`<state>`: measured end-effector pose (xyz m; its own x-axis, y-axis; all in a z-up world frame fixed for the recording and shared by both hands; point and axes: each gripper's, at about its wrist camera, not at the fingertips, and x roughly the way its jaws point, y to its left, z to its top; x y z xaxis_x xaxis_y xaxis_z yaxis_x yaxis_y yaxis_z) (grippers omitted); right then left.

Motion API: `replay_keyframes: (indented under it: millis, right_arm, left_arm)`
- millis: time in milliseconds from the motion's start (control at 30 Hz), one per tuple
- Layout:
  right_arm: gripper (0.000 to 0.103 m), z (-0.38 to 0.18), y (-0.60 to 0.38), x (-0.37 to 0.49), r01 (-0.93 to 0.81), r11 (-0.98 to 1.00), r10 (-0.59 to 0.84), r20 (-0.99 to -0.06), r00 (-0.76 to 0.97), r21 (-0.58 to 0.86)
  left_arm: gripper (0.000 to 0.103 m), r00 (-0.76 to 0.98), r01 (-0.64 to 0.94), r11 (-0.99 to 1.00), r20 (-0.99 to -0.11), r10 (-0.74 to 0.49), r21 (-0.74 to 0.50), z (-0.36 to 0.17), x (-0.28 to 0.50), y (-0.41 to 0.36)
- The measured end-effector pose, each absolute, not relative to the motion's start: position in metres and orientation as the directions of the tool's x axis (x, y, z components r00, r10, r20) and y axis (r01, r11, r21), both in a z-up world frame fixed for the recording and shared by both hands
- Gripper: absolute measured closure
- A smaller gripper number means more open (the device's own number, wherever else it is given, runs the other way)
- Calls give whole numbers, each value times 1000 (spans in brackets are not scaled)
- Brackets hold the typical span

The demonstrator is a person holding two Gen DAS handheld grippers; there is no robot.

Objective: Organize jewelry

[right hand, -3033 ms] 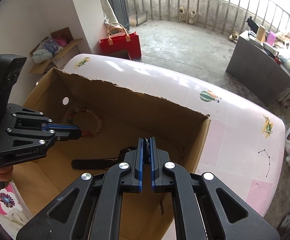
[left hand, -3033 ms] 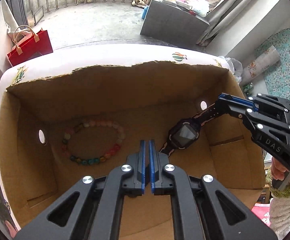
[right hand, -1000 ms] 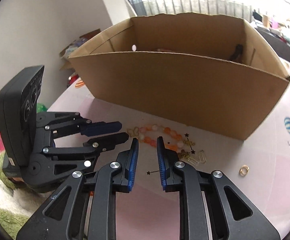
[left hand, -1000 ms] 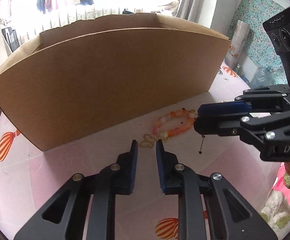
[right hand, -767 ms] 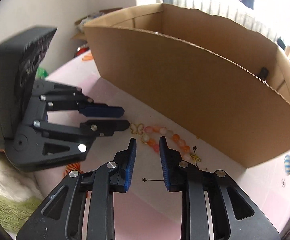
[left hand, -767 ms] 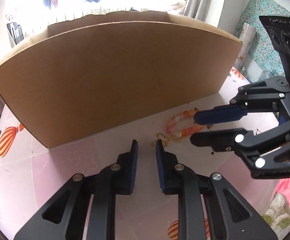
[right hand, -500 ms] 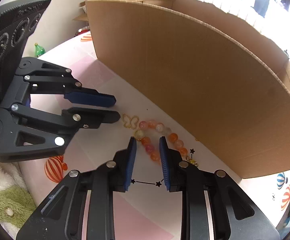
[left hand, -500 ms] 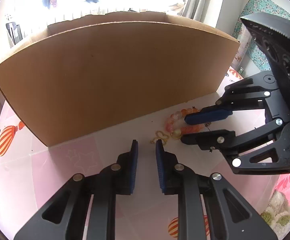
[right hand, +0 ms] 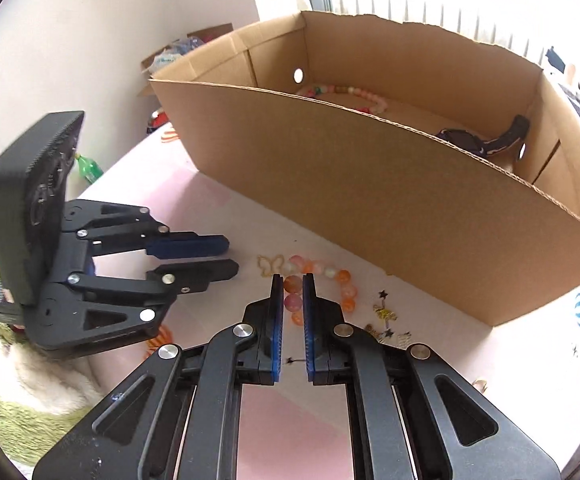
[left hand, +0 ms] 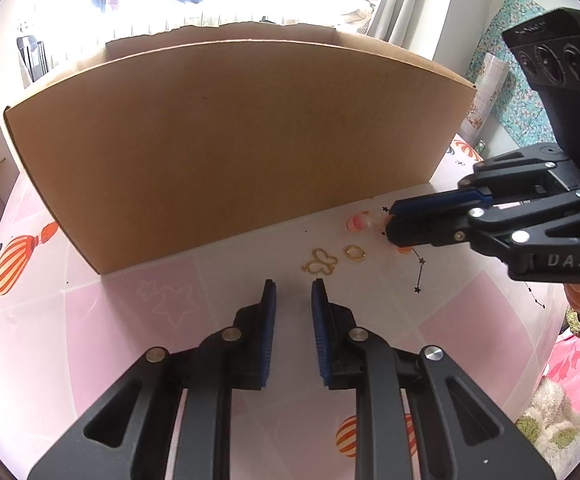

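Closing on the orange bead bracelet (left hand: 357,222) in the left wrist view: right gripper (left hand: 388,225), at 3 o'clock, has dropped onto it beside the box (left hand: 229,140) since half a second ago. "DAS" reads on its body. Left gripper (left hand: 293,300) keeps slightly spread, empty; gold butterfly charm (left hand: 322,262) and ring (left hand: 354,253) lie loose at 12.

Right wrist view: right gripper (right hand: 292,292) jaws are narrowing around the bracelet (right hand: 330,280) beads. Pickup looks imminent; beaded bracelet (right hand: 346,94) and watch (right hand: 482,140) already boxed.

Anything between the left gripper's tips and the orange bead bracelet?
Yes. In the left wrist view a gold butterfly charm and a small gold ring lie on the tablecloth between the left gripper and the bead bracelet.
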<state>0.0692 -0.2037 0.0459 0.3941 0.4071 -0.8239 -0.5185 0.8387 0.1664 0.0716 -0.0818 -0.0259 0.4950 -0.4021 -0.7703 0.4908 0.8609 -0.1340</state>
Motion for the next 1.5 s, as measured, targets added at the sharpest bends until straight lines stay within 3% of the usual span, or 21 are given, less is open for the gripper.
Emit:
replay_keyframes:
  millis: [333,567,733,1100,1200,1500]
  right_arm:
    - [96,39,-174,28,-579,804,403,-840,364,134]
    - [93,22,-161,11,-579,788,454,-832,319,208]
    - [82,18,-158,11,-547,797,480,-817,320,255]
    - [79,18,-203,11,-348,863,492,-766,414,366]
    - [79,15,-210,13,-313,865,497,-753,432,392]
    - [79,6,-221,25,-265,866,500,-732,463,424]
  left_arm:
    - [85,402,477,836,-778,-483,-272,-16,62,-60]
    - [85,382,465,831,-776,-501,-307,-12,53,-52]
    - [85,384,465,835,-783,-490,-294,-10,49,-50]
    - [85,302,531,787,-798,-522,-314,-12,47,-72]
    - [85,288,559,776,-810,-511,-291,-11,45,-82]
    - [85,338,632,772,-872,-355,-70,-10,32,-114]
